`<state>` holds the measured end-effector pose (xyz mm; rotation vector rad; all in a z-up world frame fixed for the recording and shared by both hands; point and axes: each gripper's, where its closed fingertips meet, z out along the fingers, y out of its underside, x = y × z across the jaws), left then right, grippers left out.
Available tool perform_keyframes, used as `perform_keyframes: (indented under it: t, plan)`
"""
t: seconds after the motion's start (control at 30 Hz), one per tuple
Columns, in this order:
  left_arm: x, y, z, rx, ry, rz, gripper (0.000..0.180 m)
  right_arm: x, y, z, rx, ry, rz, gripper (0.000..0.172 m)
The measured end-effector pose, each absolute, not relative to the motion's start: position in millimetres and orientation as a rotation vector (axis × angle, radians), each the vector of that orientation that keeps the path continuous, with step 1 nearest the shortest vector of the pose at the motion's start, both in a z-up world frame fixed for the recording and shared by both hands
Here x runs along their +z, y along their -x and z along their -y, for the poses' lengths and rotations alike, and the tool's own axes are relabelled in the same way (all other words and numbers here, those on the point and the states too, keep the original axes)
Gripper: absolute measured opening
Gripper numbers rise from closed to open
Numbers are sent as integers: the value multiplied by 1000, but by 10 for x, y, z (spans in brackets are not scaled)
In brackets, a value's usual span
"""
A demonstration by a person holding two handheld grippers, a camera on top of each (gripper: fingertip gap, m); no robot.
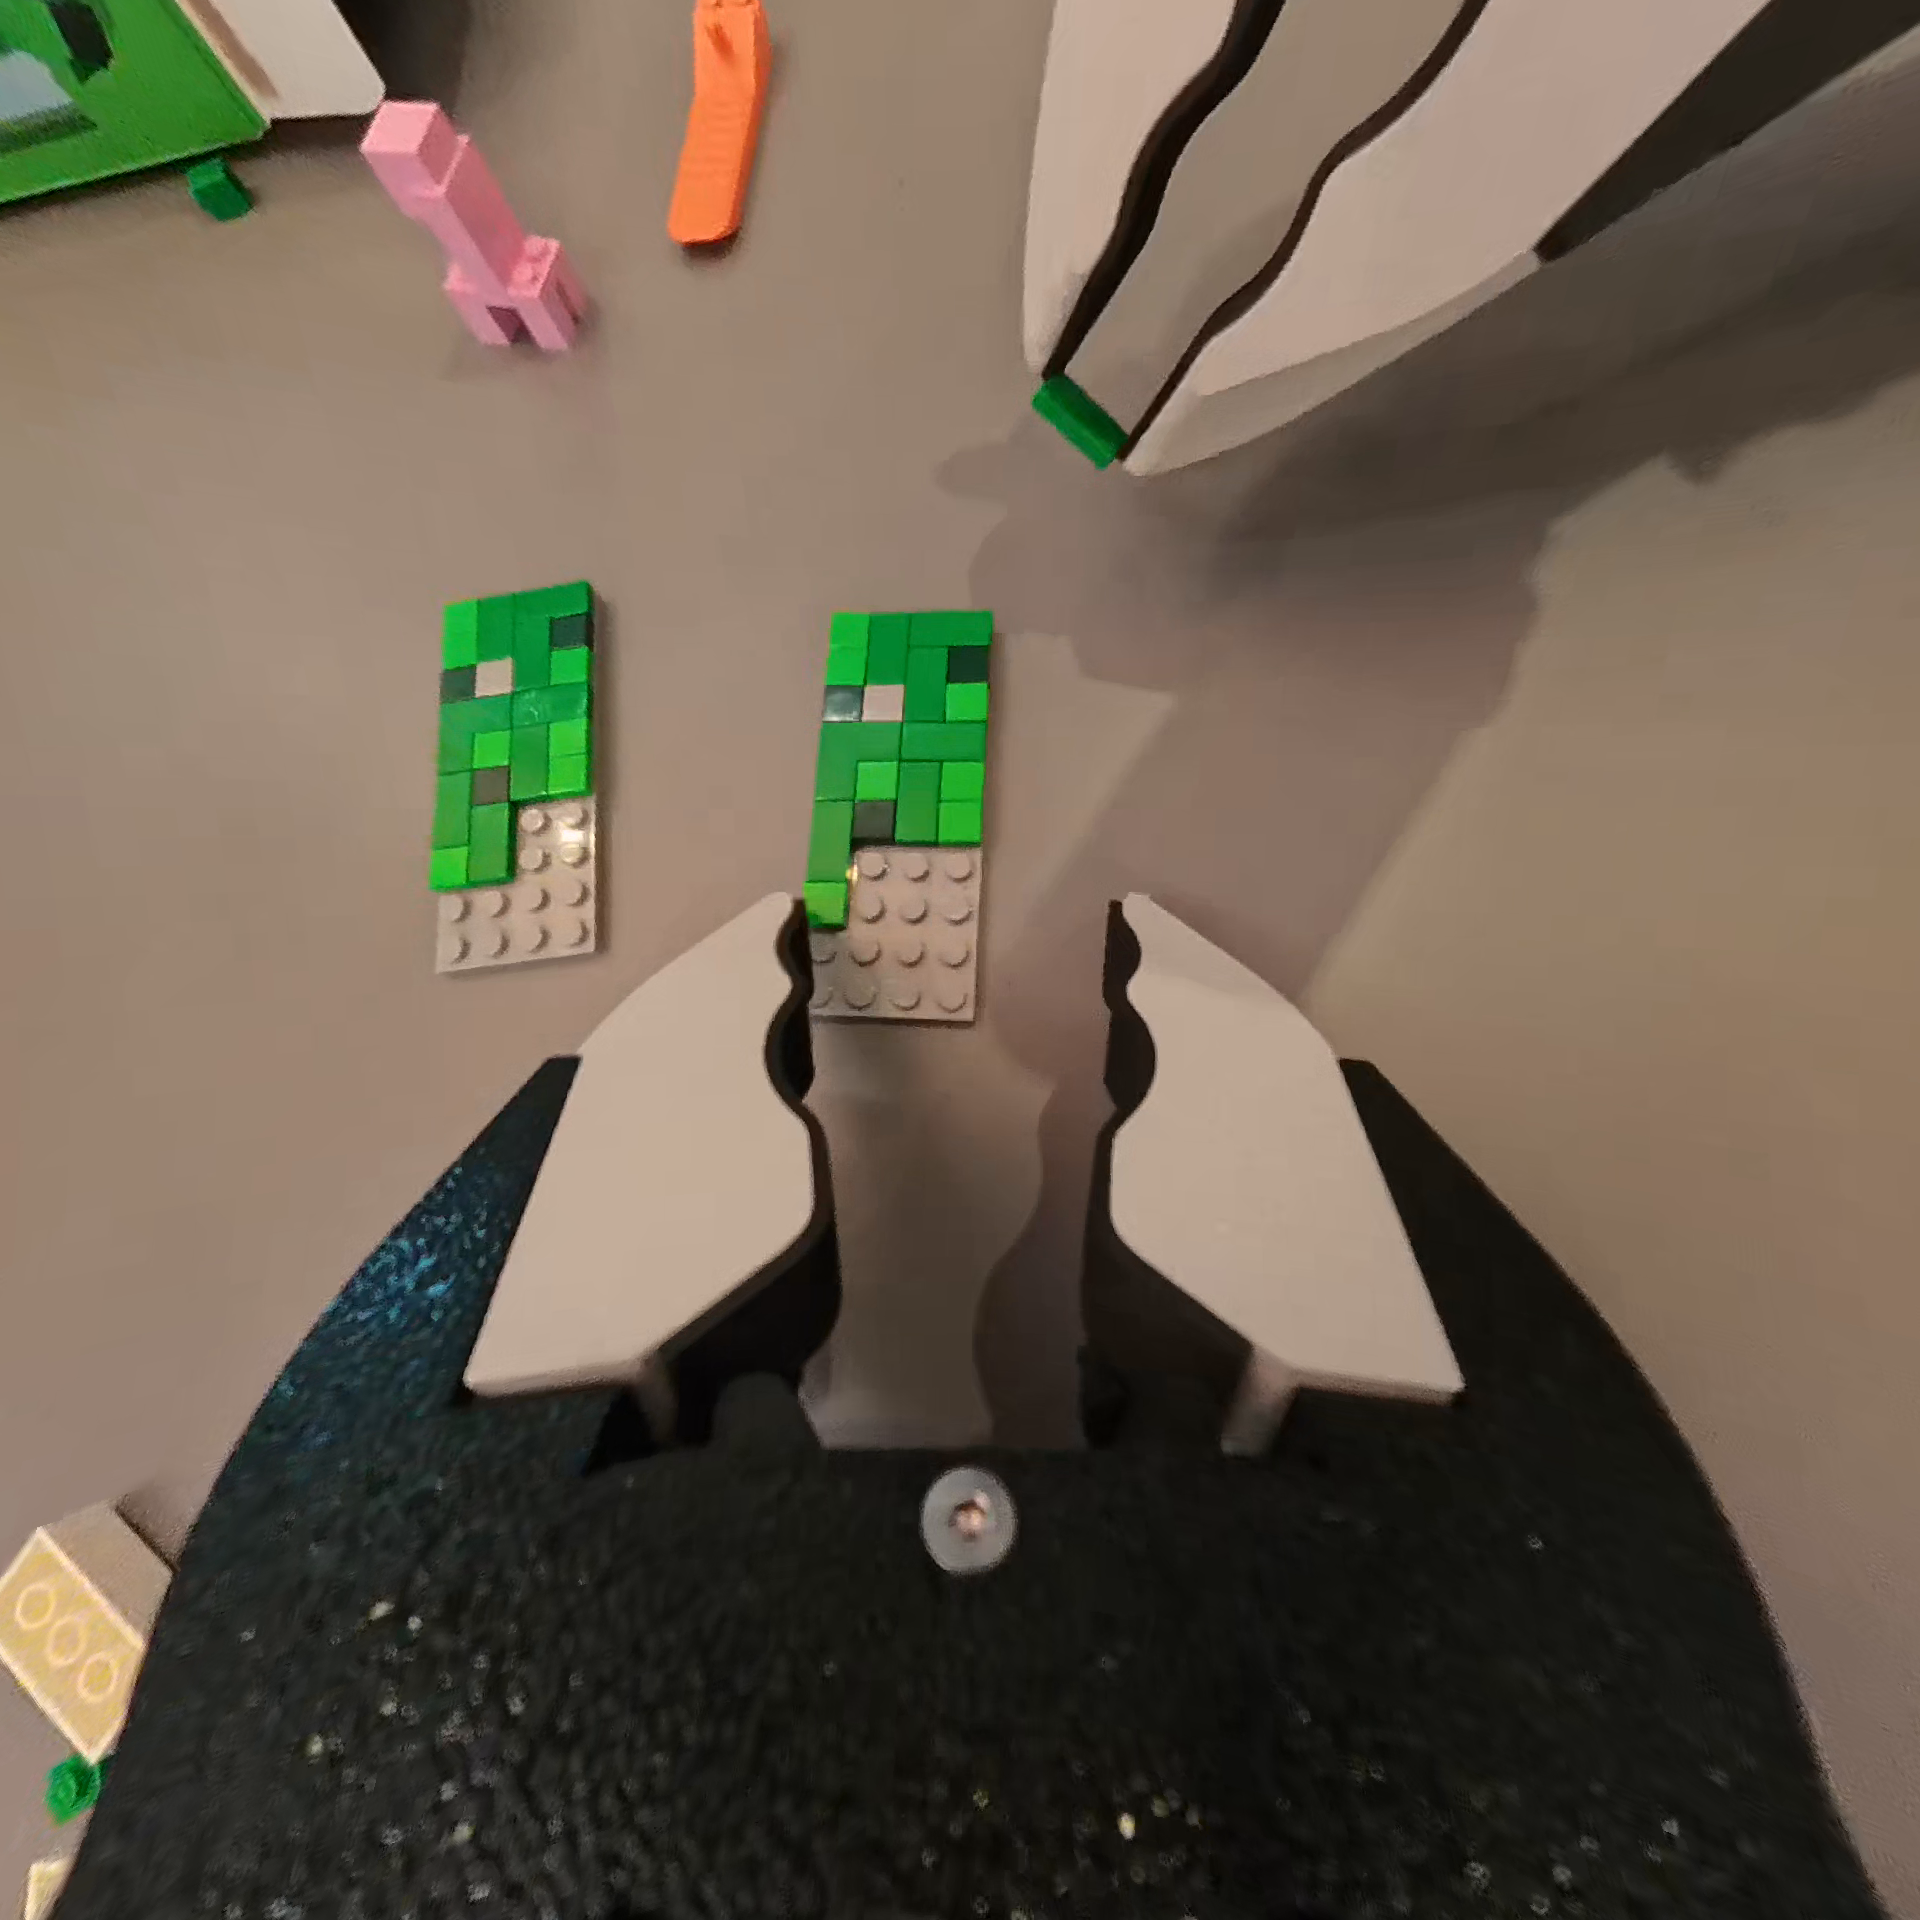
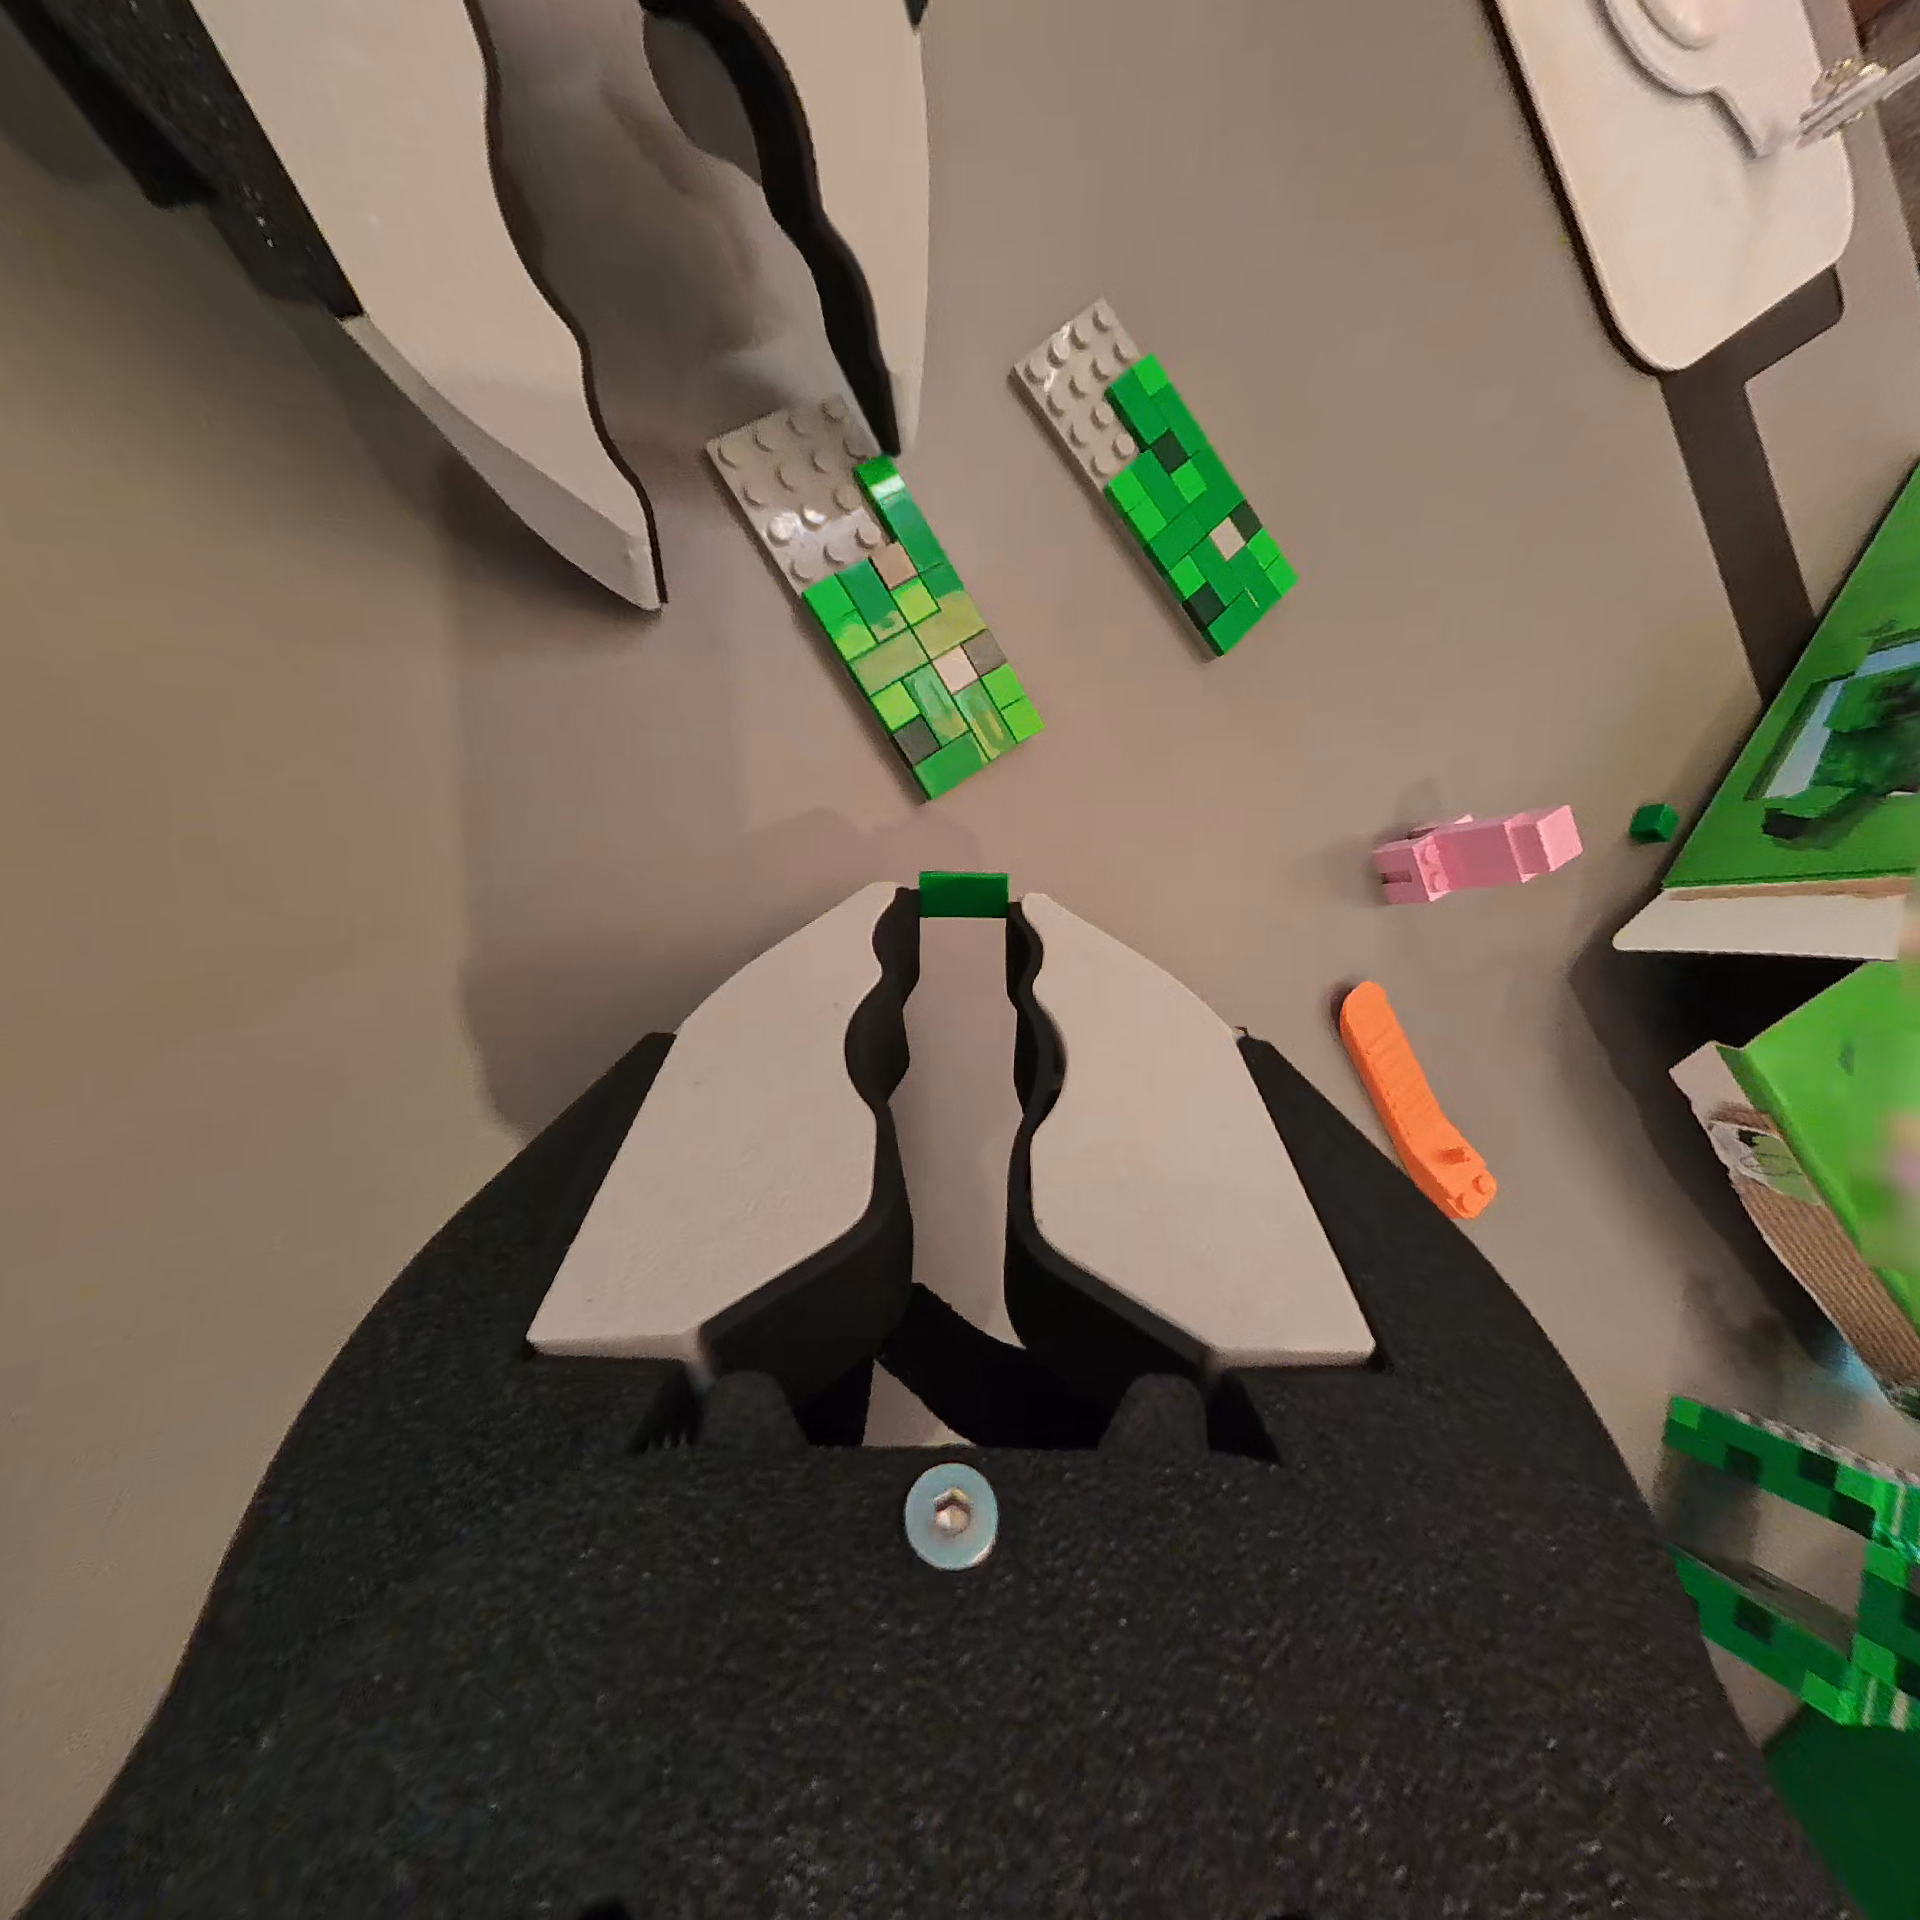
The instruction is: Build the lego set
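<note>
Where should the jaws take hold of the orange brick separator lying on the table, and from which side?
Grip the orange brick separator across its narrow width, near mid-length, coming straight down from above. It lies flat on the grey table with bare space along both long edges, so one finger fits each side; its long, slim shape would probably pivot if pinched at an end.

Your right tongs (image 2: pixel 963 902) pinch a small dark green tile (image 2: pixel 963 894) flat between both tips, above the grey surface (image 2: pixel 312 831). Your left tongs (image 1: pixel 956 925) stand spread over the near grey studded plate (image 1: pixel 914 956), half covered in green tiles, one tip just beside its loose-looking bright green tile (image 1: pixel 828 902). A second, similar plate (image 1: pixel 516 774) lies flat just beside it.
</note>
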<state>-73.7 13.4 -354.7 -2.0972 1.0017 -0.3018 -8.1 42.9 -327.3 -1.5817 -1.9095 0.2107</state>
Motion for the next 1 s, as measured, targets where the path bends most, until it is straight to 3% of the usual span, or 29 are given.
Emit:
perform_keyframes:
  t: [0.37, 0.53, 0.7, 1.0]
  plan:
    - [-3473, 395, 140, -617, 2145, -956, 63, -3202, 236, -346, 434, 1596, 1888, 15]
    - [-3191, 568, -2, -418, 1871, -833, 60, -3290, 361, -175, 545, 1638, 1954, 15]
    - [-2951, 1010, -73, -71, 1681, -696, 42, -3415, 473, -179, 427, 1816, 1903, 15]
    - [-2972, 1142, -114, -51, 1724, -620, 41, -3503, 544, -138, 335, 1915, 1893, 15]
